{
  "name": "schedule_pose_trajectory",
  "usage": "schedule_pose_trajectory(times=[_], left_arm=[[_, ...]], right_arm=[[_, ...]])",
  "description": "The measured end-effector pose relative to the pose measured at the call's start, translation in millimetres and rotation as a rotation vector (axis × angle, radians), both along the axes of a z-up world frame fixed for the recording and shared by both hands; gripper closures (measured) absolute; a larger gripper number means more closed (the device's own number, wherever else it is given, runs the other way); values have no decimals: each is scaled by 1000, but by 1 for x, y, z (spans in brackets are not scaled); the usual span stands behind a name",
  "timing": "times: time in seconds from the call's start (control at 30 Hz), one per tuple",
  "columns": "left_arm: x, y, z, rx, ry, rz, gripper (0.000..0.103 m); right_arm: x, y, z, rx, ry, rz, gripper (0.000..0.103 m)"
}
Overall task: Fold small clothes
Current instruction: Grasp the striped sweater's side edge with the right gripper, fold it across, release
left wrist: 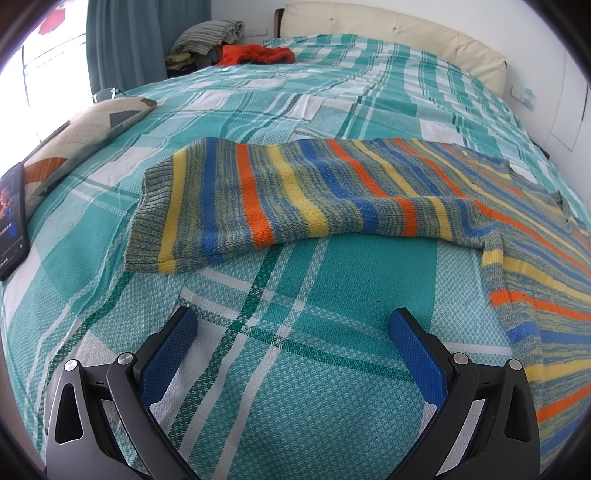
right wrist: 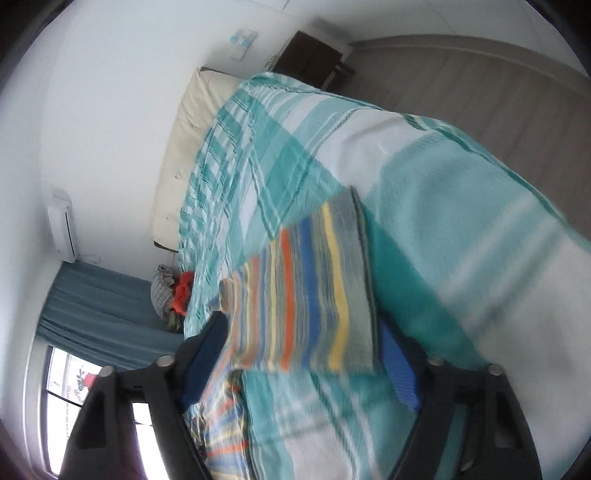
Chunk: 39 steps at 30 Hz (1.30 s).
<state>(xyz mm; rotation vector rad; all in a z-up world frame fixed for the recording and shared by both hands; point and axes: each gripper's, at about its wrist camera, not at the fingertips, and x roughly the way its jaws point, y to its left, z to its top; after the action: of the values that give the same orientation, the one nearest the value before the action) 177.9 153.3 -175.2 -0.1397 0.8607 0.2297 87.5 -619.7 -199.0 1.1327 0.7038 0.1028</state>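
Observation:
A knitted sweater (left wrist: 314,192) with blue, orange, yellow and grey-green stripes lies on the teal plaid bedspread (left wrist: 295,406). One sleeve stretches left and ends in a ribbed cuff (left wrist: 151,218); the body runs off to the right. My left gripper (left wrist: 295,325) hovers open over bare bedspread, just short of that sleeve, nothing between its blue pads (left wrist: 417,354). The right wrist view is rolled and blurred. In it a striped sleeve (right wrist: 306,288) with its ribbed end lies in line with my right gripper (right wrist: 301,325), whose fingers stand wide on either side without pressing it.
A phone (left wrist: 13,218) with a lit screen and a patterned pillow (left wrist: 85,136) lie at the bed's left edge. A red garment (left wrist: 258,53) and a grey cloth pile (left wrist: 210,33) sit at the far end by the cream headboard (left wrist: 406,33). Wood floor (right wrist: 480,92) borders the bed.

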Motion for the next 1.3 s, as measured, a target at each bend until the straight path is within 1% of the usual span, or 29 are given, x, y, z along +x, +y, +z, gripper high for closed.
schedule_pose_trajectory(times=[0.03, 0.07, 0.1, 0.13, 0.17, 0.2, 0.23, 0.27, 0.33, 0.4, 0.43, 0.47, 0.5, 0.53, 0.6, 0.63, 0.67, 0.7, 0.73, 0.77, 0.8, 0.87, 0.9, 0.97, 1.03, 1.07, 1.13, 1.2, 1.3], left_arm=[[0, 0, 0, 0, 0, 0, 0], [0, 0, 0, 1, 0, 0, 0], [0, 0, 0, 0, 0, 0, 0], [0, 0, 0, 0, 0, 0, 0], [0, 0, 0, 1, 0, 0, 0], [0, 0, 0, 1, 0, 0, 0], [0, 0, 0, 2, 0, 0, 0], [0, 0, 0, 1, 0, 0, 0], [1, 0, 0, 3, 0, 1, 0], [1, 0, 0, 7, 2, 1, 0], [1, 0, 0, 10, 3, 1, 0], [1, 1, 0, 11, 3, 2, 0], [1, 0, 0, 10, 3, 2, 0], [2, 1, 0, 8, 2, 2, 0], [2, 0, 0, 11, 3, 2, 0], [1, 0, 0, 11, 3, 2, 0], [2, 1, 0, 10, 2, 2, 0], [1, 0, 0, 10, 2, 2, 0], [2, 0, 0, 10, 2, 2, 0], [2, 1, 0, 10, 2, 2, 0], [1, 0, 0, 10, 2, 2, 0], [2, 1, 0, 9, 2, 1, 0], [2, 0, -1, 10, 3, 1, 0], [2, 0, 0, 10, 3, 1, 0], [2, 0, 0, 10, 3, 2, 0], [2, 0, 0, 12, 2, 2, 0], [2, 0, 0, 11, 3, 2, 0], [2, 0, -1, 11, 3, 2, 0], [2, 0, -1, 14, 3, 2, 0]], right_arm=[[8, -5, -3, 6, 19, -3, 35], [13, -7, -6, 9, 31, -10, 46], [18, -9, -8, 10, 47, -17, 60], [24, -9, -10, -11, 80, -13, 70], [29, -8, -10, -55, 130, -15, 93], [33, -8, -7, -98, 172, -24, 100], [35, -7, -1, -121, 183, -33, 100], [38, -2, 12, -156, 178, -41, 100], [48, 13, 48, -212, 99, -6, 100], [63, 43, 92, -279, 16, 74, 100], [75, 65, 117, -310, -33, 133, 100], [83, 87, 135, -332, -67, 181, 100], [98, 119, 158, -359, -110, 255, 100], [108, 146, 170, -375, -133, 303, 100], [132, 200, 185, -388, -168, 398, 100], [145, 228, 186, -382, -179, 445, 100], [158, 258, 184, -369, -191, 493, 96], [166, 278, 178, -352, -194, 529, 88], [176, 297, 168, -309, -185, 577, 73], [186, 317, 154, -250, -149, 627, 38], [189, 327, 142, -207, -119, 640, 29], [183, 333, 127, -161, -102, 641, 29], [179, 328, 124, -156, -104, 636, 29], [171, 314, 122, -179, -94, 615, 29], [159, 286, 118, -231, -68, 566, 28], [151, 267, 115, -278, -48, 529, 28], [137, 232, 105, -405, -5, 456, 27], [113, 201, 89, -594, 73, 372, 27], [73, 177, 66, -802, 150, 287, 27]])
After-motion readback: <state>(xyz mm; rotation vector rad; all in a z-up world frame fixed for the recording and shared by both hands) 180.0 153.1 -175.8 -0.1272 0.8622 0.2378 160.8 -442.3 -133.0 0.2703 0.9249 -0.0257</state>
